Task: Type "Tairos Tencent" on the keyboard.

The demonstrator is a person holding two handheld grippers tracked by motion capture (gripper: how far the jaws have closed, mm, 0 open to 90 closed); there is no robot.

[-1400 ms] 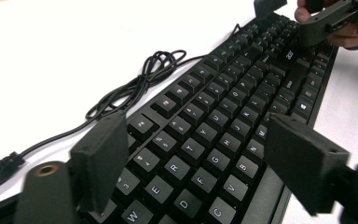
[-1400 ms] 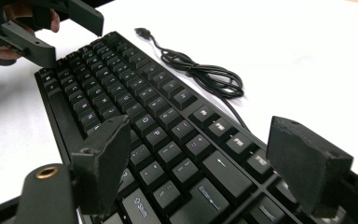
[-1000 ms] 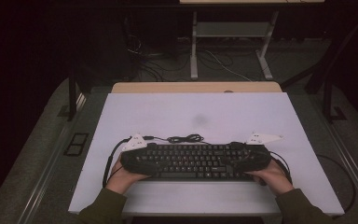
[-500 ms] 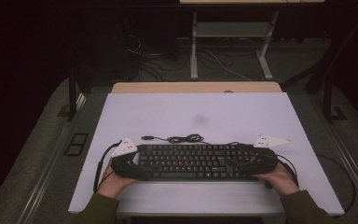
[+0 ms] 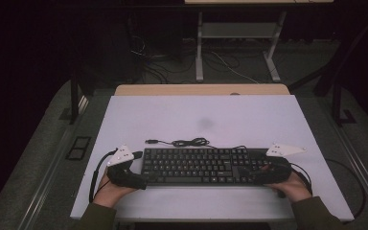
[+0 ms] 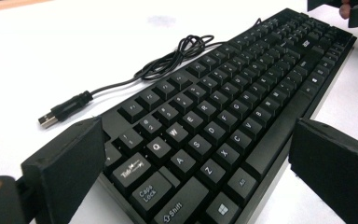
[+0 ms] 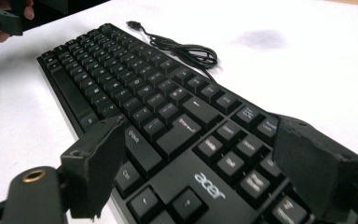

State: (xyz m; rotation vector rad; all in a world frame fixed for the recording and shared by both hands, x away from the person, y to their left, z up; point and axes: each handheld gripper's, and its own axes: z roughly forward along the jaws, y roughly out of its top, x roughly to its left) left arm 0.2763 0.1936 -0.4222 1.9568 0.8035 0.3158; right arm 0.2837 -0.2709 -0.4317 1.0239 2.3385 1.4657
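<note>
My left gripper (image 6: 193,170) stands wide open, its two jaws straddling the left end of the black keyboard (image 5: 206,166); in the left gripper view one jaw sits by the keyboard's back corner and the other just off its front edge, and I cannot tell whether either pad actually touches the casing. My right gripper (image 7: 214,170) is spread just as wide over the right end, one jaw at the front edge, the other beside the number pad. The keyboard lies flat across the near part of the white table (image 5: 249,115), between my two hands. I can read "acer" on the casing in the right gripper view, and in the left gripper view the key legends Tab, Caps Lock, Shift, Alt, Q, W, A, S, Z. Its cable (image 5: 187,142) lies bunched just behind the keyboard, ending in a USB plug (image 6: 51,119). From the high view the legends are too small to read, and the right end of the keyboard is partly hidden under my right gripper.
</note>
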